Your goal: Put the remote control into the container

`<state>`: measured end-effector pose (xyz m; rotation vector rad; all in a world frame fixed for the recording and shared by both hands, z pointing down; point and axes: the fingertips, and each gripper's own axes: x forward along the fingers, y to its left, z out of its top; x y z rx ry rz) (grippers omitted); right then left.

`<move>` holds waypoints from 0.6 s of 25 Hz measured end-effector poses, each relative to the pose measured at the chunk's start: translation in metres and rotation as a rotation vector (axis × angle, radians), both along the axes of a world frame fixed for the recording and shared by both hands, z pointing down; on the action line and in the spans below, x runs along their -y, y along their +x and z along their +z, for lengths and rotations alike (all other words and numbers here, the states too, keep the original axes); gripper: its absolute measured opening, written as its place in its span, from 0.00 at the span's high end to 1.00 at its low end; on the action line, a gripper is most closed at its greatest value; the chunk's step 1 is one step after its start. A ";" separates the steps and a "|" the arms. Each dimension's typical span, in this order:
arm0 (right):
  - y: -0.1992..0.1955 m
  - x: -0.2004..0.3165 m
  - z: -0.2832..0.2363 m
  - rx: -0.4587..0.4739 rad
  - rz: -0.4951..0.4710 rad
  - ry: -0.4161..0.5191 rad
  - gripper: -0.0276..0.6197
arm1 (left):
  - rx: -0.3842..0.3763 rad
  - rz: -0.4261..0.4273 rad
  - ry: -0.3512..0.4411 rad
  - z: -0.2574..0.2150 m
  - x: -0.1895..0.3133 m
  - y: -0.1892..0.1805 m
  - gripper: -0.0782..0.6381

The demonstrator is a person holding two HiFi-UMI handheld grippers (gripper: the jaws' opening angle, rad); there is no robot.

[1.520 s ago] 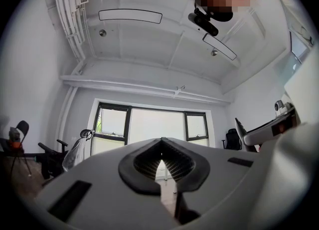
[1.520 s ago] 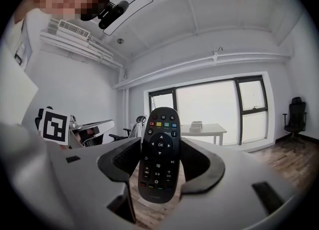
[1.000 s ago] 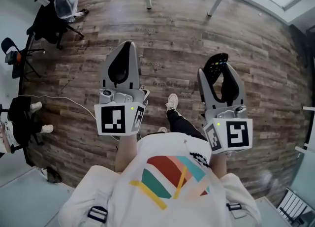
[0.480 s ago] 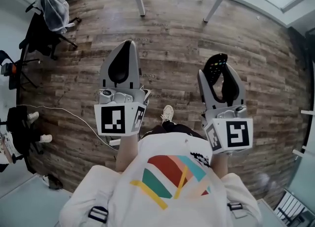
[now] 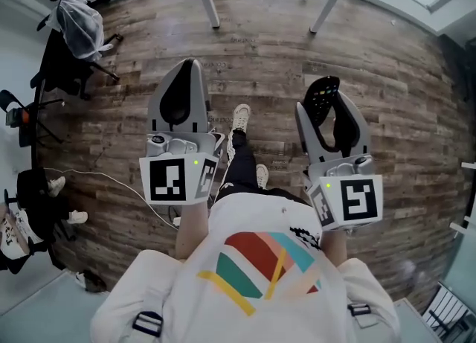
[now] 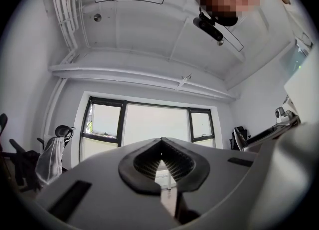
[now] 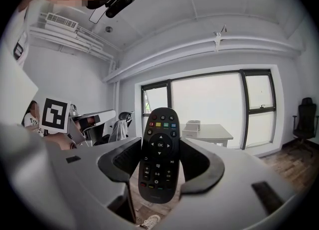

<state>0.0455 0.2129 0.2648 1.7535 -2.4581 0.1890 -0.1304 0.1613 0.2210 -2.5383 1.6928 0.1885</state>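
Right pads (image 7: 122, 161) clamp the remote control (image 7: 159, 149); left ones are shut with nothing in them.

On my right gripper (image 7: 160, 166) the jaws stand wide, pressing both long edges of the remote. It stands upright between them with its button face to the camera, and its top end pokes out past the jaw tips. On my left gripper (image 6: 160, 163) the ribbed pads meet at the tip, and only a thin slit shows lower down. From the head view I see both grippers held out in front of the body, well apart, over the wooden floor (image 5: 268, 59). One white shoe (image 5: 240, 117) is stepping between them. Beyond the remote, by the window, stands a white table (image 7: 212, 135) with a small box (image 7: 193, 124) on it. A draped chair (image 5: 74, 21) sits far left.
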 end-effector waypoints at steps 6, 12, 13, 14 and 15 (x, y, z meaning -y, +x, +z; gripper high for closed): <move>0.002 0.063 -0.001 -0.017 0.025 0.022 0.58 | -0.013 0.025 0.038 -0.005 0.069 0.004 0.89; -0.009 0.157 -0.005 -0.025 0.026 0.012 0.58 | -0.067 0.039 0.001 -0.002 0.165 -0.011 0.89; -0.012 0.171 -0.007 -0.023 0.022 0.007 0.58 | -0.066 0.029 -0.003 -0.002 0.179 -0.015 0.89; -0.015 0.185 -0.009 -0.020 0.018 0.003 0.58 | -0.051 0.015 -0.001 -0.004 0.193 -0.019 0.89; -0.018 0.199 -0.011 -0.019 0.013 0.001 0.58 | -0.030 0.001 0.003 -0.006 0.206 -0.022 0.89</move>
